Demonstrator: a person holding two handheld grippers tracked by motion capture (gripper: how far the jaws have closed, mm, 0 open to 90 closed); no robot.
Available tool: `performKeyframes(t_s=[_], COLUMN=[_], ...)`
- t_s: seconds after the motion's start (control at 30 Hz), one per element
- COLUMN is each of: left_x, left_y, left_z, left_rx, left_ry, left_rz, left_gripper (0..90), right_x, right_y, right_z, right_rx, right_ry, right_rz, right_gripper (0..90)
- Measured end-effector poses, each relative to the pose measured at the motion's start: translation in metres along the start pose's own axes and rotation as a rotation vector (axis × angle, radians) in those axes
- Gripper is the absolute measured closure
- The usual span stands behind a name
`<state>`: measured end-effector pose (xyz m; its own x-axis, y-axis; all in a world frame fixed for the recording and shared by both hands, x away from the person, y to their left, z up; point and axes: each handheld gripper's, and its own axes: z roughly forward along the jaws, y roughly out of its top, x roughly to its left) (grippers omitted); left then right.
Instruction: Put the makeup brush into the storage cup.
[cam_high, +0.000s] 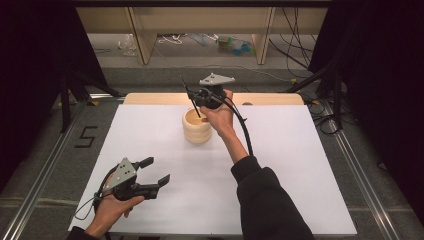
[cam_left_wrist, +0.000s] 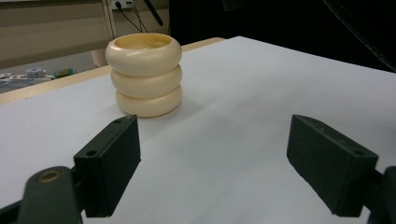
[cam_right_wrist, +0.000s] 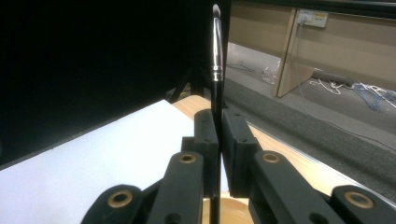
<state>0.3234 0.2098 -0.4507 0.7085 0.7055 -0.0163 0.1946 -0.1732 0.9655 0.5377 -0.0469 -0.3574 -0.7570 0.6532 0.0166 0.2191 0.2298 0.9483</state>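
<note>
Looking down from the high view, the right gripper hangs over the cream, ribbed, three-ringed holder at the far middle of the white table sheet, pinching a thin black brush whose lower end dips into the holder's mouth, apparently for dropping in. The left gripper rests near the front edge.

From the left gripper view, its jaws stand spread and bare, the holder well ahead.

From the right gripper view, the jaws press together on the brush's handle, bristles upward.
</note>
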Motion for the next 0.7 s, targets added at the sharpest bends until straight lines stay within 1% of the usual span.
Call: performKeyframes(t_s=[0.2, 0.23, 0.27, 0.37, 0.4, 0.43, 0.5, 0.63, 0.7], left_x=[-0.0001, -0.0007, 0.0001, -0.0003, 0.0002, -0.0004, -0.0008, -0.0008, -0.001], left_y=[0.0, -0.0002, 0.0, 0.0, 0.0001, -0.0001, -0.0001, 0.0, 0.0001], left_z=[0.0, -0.0001, -0.0001, 0.0, -0.0001, -0.0001, 0.0, -0.0001, -0.0001], left_rx=[0.0, 0.001, 0.0, -0.001, 0.0, 0.0, -0.002, -0.001, -0.002], left_ry=[-0.001, 0.0, -0.001, -0.001, -0.001, 0.0, -0.001, -0.001, -0.002], left_rz=[0.0, -0.009, 0.001, -0.004, 0.003, -0.005, -0.008, -0.008, -0.007], left_gripper=[17.6, 17.6, 17.6, 17.5, 17.5, 17.6, 17.5, 17.5, 17.6], right_x=[-0.0013, -0.0013, -0.0015, -0.0028, -0.0031, -0.0035, -0.0041, -0.0046, -0.0048], right_y=[-0.0022, -0.0025, -0.0028, -0.0043, -0.0045, -0.0046, -0.0048, -0.005, -0.0053], right_z=[0.0027, 0.0035, 0.004, 0.0054, 0.0055, 0.0059, 0.0058, 0.0059, 0.0063], right_rx=[0.009, 0.006, 0.005, 0.009, 0.009, 0.005, 0.002, -0.002, 0.001], right_ry=[-0.008, -0.004, -0.006, -0.014, -0.017, -0.014, -0.018, -0.013, -0.012], right_rz=[0.001, 0.003, 0.002, 0.004, 0.003, 0.005, 0.004, 0.023, 0.023], right_gripper=[85.2, 85.2, 85.2, 85.2, 85.2, 85.2, 85.2, 85.2, 85.2])
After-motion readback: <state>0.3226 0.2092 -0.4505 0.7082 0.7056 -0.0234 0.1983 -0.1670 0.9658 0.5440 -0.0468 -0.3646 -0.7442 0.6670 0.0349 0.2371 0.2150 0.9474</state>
